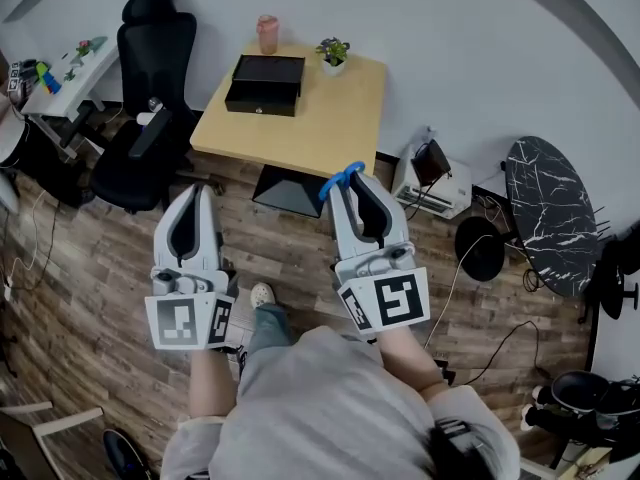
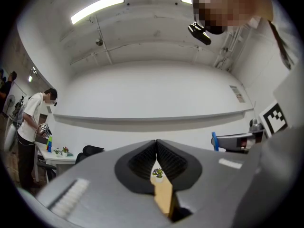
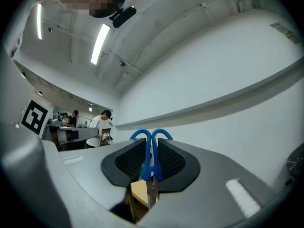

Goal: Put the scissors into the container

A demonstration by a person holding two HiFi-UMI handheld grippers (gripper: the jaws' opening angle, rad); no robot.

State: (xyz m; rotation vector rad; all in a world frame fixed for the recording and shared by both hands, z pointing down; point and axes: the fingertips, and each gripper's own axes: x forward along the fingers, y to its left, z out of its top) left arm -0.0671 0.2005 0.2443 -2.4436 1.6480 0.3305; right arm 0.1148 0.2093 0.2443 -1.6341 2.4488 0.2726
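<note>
Blue-handled scissors (image 1: 340, 178) stick out of my right gripper (image 1: 350, 183), which is shut on them; in the right gripper view the blue handles (image 3: 151, 148) rise between the black pads and the metal blades hang below. My left gripper (image 1: 200, 190) is shut with nothing between its jaws, the pads (image 2: 142, 160) meeting at their tips. Both grippers are held up over the wooden floor, short of a light wooden table (image 1: 340, 118). On that table lies a black box-like container (image 1: 264, 84).
A pink cup (image 1: 267, 34) and a small potted plant (image 1: 332, 53) stand at the table's far edge. A black office chair (image 1: 150, 108) is left of the table, a white device (image 1: 432, 183) and a black marble round table (image 1: 550, 213) to the right. A person (image 2: 33, 122) stands far left.
</note>
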